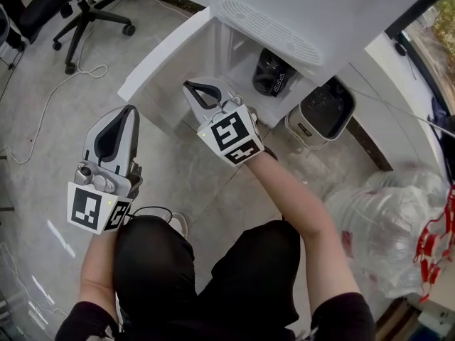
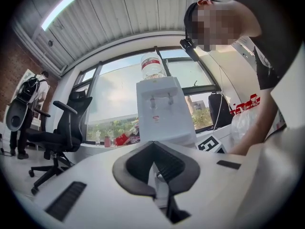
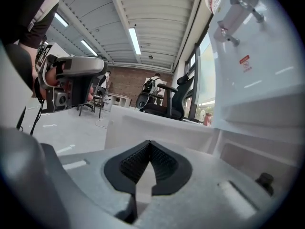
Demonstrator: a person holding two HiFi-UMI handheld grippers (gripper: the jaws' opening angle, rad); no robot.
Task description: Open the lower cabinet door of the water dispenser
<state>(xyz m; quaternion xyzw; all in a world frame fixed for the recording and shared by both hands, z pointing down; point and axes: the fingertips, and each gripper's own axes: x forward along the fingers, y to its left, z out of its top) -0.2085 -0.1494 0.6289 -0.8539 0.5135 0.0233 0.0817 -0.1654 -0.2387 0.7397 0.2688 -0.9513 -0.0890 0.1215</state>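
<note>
In the head view I look down on the tall white water dispenser [image 1: 284, 20]. Its white lower cabinet door [image 1: 167, 55] is swung wide to the left. The compartment stands open, with a black jar-like container [image 1: 274, 73] inside. My right gripper [image 1: 193, 88] has its tips near the foot of that opening, and I cannot tell whether they touch anything. The left gripper [image 1: 131, 112] hangs over the grey tiled floor [image 1: 43, 119], apart from the door.

In the left gripper view, the left gripper [image 2: 152, 146] has its 2 jaws meeting at the tips with nothing between them. Beyond them the dispenser [image 2: 162, 109] stands upright, with a clear water bottle [image 2: 152, 66] on top. A black office chair [image 2: 62, 128] is off to the left.

In the right gripper view, the right gripper [image 3: 149, 143] has its black ribbed pads pressed together and empty. The open door [image 3: 157, 128] lies just past them, and the dispenser body [image 3: 257, 56] rises at the right. The left gripper [image 3: 71, 80] shows at the left edge.
</note>
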